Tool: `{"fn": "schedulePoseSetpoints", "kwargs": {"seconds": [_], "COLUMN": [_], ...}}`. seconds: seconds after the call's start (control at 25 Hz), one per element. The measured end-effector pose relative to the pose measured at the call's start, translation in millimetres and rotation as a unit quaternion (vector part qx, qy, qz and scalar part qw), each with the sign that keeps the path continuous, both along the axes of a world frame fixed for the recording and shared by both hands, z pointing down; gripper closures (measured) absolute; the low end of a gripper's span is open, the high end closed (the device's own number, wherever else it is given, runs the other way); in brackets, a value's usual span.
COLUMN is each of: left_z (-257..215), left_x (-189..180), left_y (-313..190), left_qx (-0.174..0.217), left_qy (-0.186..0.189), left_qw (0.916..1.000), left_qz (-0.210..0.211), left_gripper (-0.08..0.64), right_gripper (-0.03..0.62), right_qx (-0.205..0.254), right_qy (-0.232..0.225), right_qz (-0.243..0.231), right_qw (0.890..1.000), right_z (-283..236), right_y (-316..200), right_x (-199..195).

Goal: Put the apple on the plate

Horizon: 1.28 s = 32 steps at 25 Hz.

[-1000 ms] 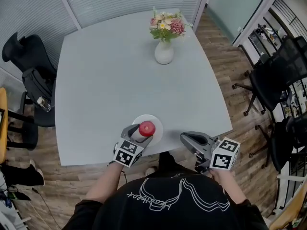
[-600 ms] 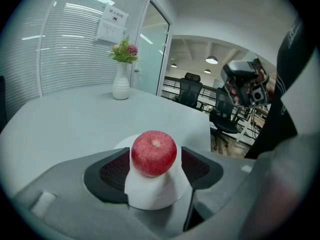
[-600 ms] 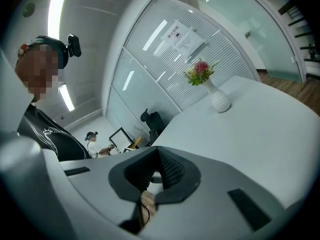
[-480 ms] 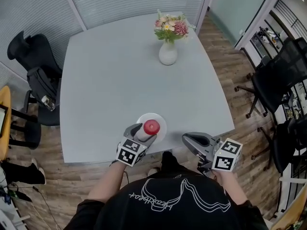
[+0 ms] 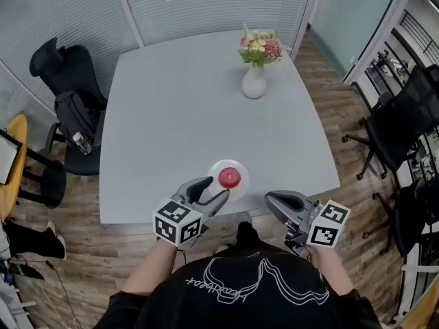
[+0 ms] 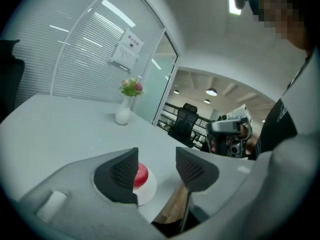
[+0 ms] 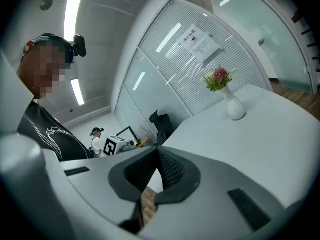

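Observation:
The red apple [image 5: 229, 177] rests on the small white plate [image 5: 241, 168] near the table's front edge. My left gripper [image 5: 211, 192] hovers just short of the plate, raised above it. Its jaws are closing with nothing between them. In the left gripper view the apple [image 6: 141, 174] peeks out past the left finger [image 6: 120, 173], with the plate [image 6: 149, 188] under it and the gripper [image 6: 156, 166] clear of both. My right gripper [image 5: 274, 201] is held beyond the table's front edge, right of the plate. In its own view the right gripper [image 7: 156, 156] is shut and holds nothing.
A white vase with flowers [image 5: 254, 82] stands at the far side of the grey table [image 5: 171, 115]. Black office chairs stand at the left [image 5: 65, 70] and right [image 5: 401, 125]. Wood floor surrounds the table.
My left gripper has let go of the apple, risen and pulled back towards me. The apple stays on the plate. The right gripper stays shut and has shifted slightly.

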<state>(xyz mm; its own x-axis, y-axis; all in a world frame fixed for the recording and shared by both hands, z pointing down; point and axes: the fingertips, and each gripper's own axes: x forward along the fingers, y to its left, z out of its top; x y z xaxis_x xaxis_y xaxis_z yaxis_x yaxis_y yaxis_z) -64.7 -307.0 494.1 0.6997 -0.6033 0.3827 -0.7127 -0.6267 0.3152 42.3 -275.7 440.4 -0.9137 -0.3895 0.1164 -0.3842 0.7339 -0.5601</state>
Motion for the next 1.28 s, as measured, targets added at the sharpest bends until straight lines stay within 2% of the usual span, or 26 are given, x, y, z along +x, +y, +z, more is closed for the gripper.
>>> {"fn": "schedulePoseSetpoints", "kwargs": {"seconds": [0.08, 0.32, 0.44, 0.56, 1.0, 1.28], "left_z": [-19.8, -67.6, -79.1, -82.8, -93.8, -95.4], "left_x": [-0.9, 2.1, 1.2, -2.5, -9.5, -12.1], "left_y": [12.0, 52.2, 69.4, 81.4, 109.3, 115.5], "left_qx": [0.014, 0.033, 0.037, 0.039, 0.061, 0.066], "left_qy": [0.014, 0.038, 0.04, 0.043, 0.078, 0.076], "left_qw": [0.9998, 0.998, 0.9973, 0.997, 0.9932, 0.9929], "left_qz": [0.003, 0.038, 0.049, 0.051, 0.062, 0.063], "left_gripper": [0.354, 0.431, 0.504, 0.531, 0.546, 0.546], "right_gripper": [0.583, 0.583, 0.583, 0.583, 0.584, 0.584], "right_qx": [0.012, 0.038, 0.049, 0.054, 0.056, 0.052], "right_qy": [0.002, 0.001, -0.001, 0.0, 0.02, 0.024], "right_qz": [0.0, -0.003, -0.009, -0.014, -0.023, -0.016], "right_qw": [1.0, 0.999, 0.999, 0.998, 0.998, 0.998], "right_z": [-5.3, -17.8, -24.7, -28.3, -17.9, -17.9], "right_y": [6.1, 24.6, 35.7, 44.9, 75.7, 82.9], "right_x": [-4.2, -19.5, -28.5, -36.3, -56.4, -59.7]}}
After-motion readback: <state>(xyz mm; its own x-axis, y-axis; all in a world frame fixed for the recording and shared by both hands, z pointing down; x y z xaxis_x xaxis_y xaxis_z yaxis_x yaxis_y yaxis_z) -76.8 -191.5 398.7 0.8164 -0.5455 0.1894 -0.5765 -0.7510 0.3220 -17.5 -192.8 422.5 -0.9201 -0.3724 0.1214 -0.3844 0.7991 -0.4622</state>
